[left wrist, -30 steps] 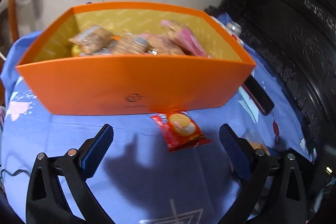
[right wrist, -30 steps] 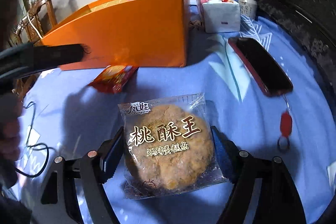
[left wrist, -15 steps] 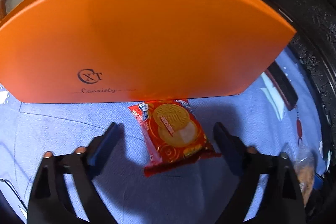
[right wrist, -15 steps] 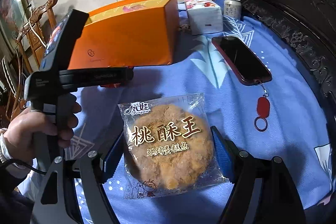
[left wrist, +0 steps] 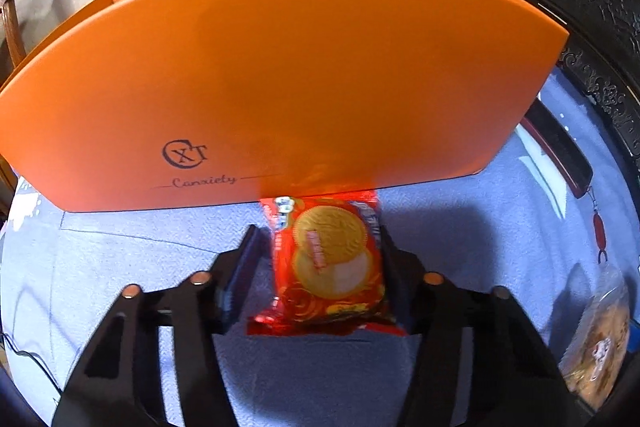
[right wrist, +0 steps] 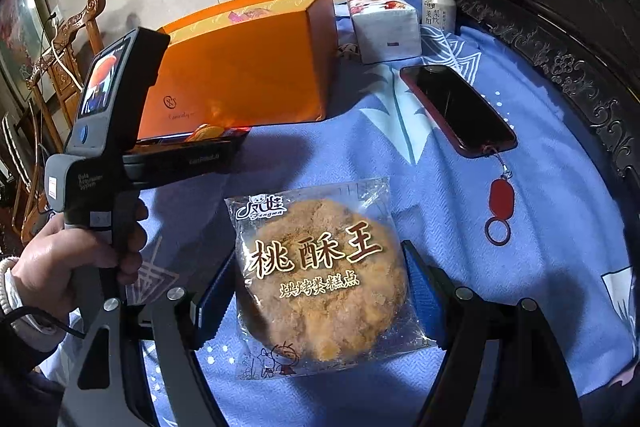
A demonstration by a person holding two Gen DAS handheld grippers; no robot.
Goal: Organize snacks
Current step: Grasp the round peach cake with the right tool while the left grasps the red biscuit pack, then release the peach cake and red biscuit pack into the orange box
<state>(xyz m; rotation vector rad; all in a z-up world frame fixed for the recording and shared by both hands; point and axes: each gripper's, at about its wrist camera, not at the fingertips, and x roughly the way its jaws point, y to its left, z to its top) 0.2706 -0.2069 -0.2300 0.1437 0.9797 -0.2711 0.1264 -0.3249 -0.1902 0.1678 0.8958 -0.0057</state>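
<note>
My left gripper [left wrist: 320,247] is shut on a red biscuit packet [left wrist: 328,259] lying on the blue cloth, right against the front wall of the orange box [left wrist: 280,75]. In the right wrist view the left gripper [right wrist: 224,139] shows at the box's [right wrist: 248,75] front with the packet [right wrist: 208,133] in its jaws. My right gripper [right wrist: 320,291] holds a clear-wrapped walnut cake [right wrist: 320,279] between its fingers, shut on it, just above the cloth. Snacks inside the box are mostly hidden.
A red-cased phone [right wrist: 456,107] with a red key fob [right wrist: 500,199] lies on the blue cloth [right wrist: 400,155] to the right. A white tissue pack [right wrist: 384,23] and a drink can [right wrist: 438,11] stand behind. Dark carved furniture [right wrist: 560,7] borders the right; a wooden chair [right wrist: 68,39] stands left.
My left gripper dropped from above the box to the cloth, moved up to the red packet and closed on it. My right gripper kept holding the cake and drew back slightly.
</note>
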